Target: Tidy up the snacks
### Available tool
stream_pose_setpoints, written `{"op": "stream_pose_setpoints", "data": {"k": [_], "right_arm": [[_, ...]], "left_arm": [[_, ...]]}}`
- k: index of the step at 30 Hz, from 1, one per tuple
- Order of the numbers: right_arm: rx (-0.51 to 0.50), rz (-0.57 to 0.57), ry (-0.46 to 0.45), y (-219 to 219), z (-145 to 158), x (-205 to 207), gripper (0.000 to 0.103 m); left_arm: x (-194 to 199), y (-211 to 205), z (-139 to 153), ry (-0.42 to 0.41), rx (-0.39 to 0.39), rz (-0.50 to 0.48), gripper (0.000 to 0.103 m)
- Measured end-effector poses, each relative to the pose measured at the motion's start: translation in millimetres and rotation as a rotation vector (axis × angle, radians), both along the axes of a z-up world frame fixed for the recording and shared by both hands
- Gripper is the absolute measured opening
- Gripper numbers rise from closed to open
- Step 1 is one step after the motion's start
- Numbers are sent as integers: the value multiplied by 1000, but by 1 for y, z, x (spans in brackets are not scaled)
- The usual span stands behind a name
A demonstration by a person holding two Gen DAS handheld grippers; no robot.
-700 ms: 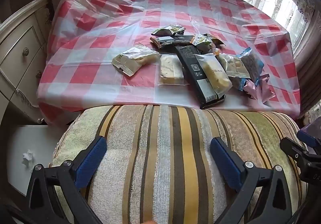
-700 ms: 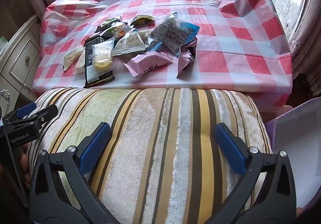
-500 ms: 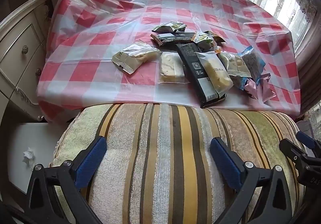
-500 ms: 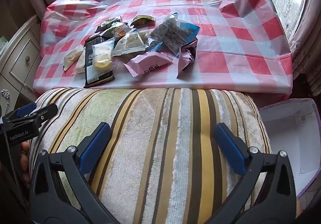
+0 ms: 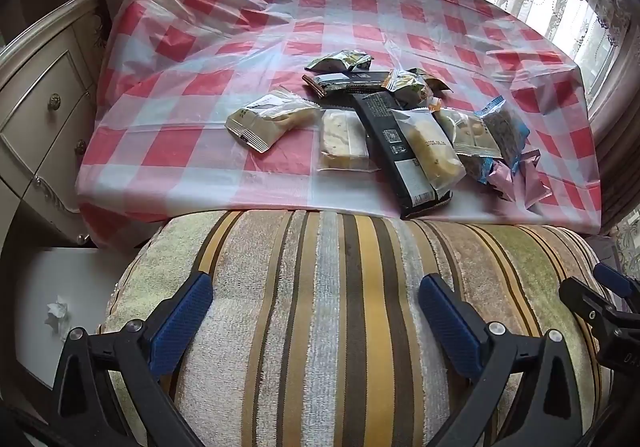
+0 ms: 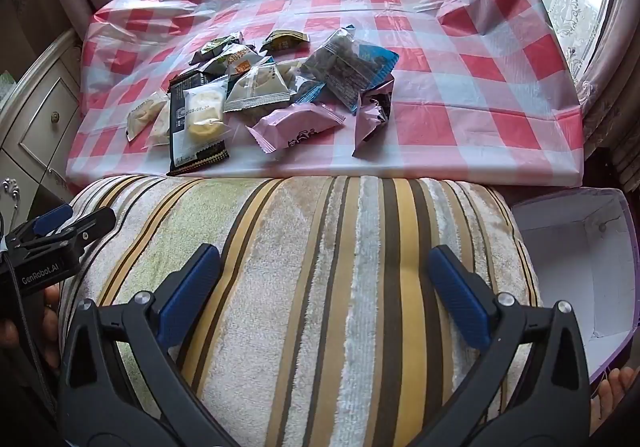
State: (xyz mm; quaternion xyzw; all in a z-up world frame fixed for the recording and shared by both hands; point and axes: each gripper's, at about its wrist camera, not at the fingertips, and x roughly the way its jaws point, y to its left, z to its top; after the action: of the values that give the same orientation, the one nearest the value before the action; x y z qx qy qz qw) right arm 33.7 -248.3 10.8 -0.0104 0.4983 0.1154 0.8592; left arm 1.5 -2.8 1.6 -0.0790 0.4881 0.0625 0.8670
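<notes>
Both tongs are gaping wide and gripping nothing; the left tongs [image 5: 316, 311] and right tongs [image 6: 324, 279] are hovering over the striped cushion [image 5: 340, 307] at lower frame; the snack packets [image 6: 256, 95] are lying heaped on the checkered table [image 6: 460, 87], upper centre; a white box [image 6: 580, 259] is sitting lower right.

black claws, blue pads
each claw [image 5: 316, 311] [image 6: 324, 279] has black plastic arms, silver screws, ribbed blue pads [image 5: 182, 323]; white "genrobot.ai" lettering marks the left one.
</notes>
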Motion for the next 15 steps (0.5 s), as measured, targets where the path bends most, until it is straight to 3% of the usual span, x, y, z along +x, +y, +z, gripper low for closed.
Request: {"op": "stream_pose_setpoints", "data": {"k": [15], "right_arm": [[1,-4,-23,1,-2,-2,103]], "left_arm": [[0,-1,0,-13,22,4,103]]}}
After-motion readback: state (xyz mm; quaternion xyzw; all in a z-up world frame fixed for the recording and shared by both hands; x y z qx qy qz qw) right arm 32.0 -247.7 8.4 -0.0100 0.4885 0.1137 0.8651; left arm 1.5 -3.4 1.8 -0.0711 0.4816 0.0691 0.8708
